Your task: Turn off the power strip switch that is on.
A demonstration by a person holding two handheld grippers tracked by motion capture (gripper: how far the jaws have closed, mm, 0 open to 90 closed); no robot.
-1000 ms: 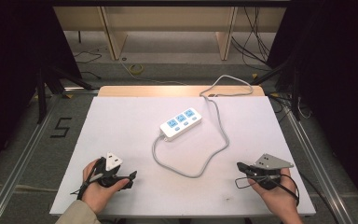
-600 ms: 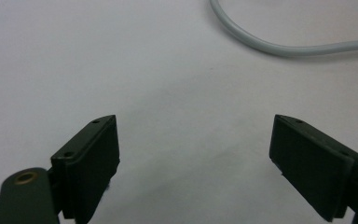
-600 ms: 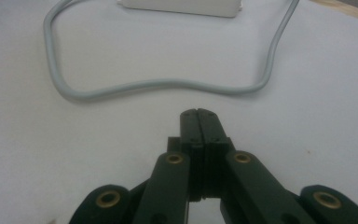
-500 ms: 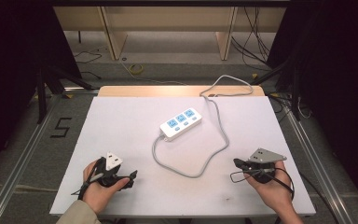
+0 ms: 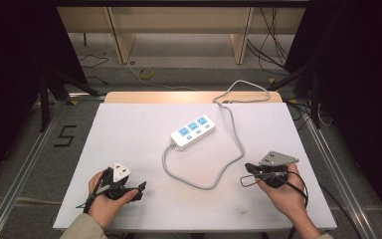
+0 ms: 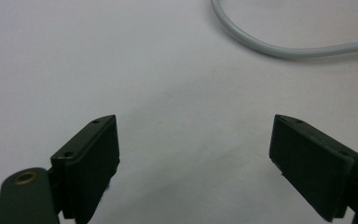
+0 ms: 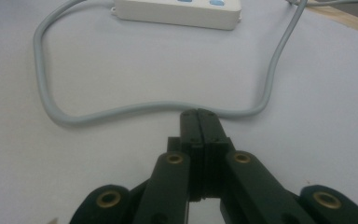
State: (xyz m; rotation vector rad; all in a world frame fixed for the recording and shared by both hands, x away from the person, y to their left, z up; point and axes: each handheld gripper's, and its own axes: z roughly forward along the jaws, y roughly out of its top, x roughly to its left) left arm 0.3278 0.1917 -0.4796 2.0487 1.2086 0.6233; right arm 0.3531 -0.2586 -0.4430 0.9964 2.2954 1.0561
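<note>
A white power strip [image 5: 193,131] with blue sockets lies near the middle of the white table top [image 5: 129,129]; its grey cable [image 5: 199,183] loops toward the person and then runs off the far edge. In the right gripper view the strip [image 7: 177,10] sits at the top and the cable [image 7: 135,109] curves just ahead of the jaws. My right gripper [image 5: 247,167] is at the front right, shut with nothing between its jaws, the pads [image 7: 198,122] pressed together. My left gripper [image 5: 142,187] rests at the front left, open and empty, with its jaws wide apart over bare table [image 6: 186,112].
A wooden strip [image 5: 189,96] edges the table's far side. Metal rails [image 5: 25,164] run along both sides, and loose cables [image 5: 268,35] lie on the floor beyond. A grey cable bend [image 6: 279,46] shows at the top of the left gripper view.
My right gripper has moved a little to the left, toward the cable loop. The left gripper has kept still.
</note>
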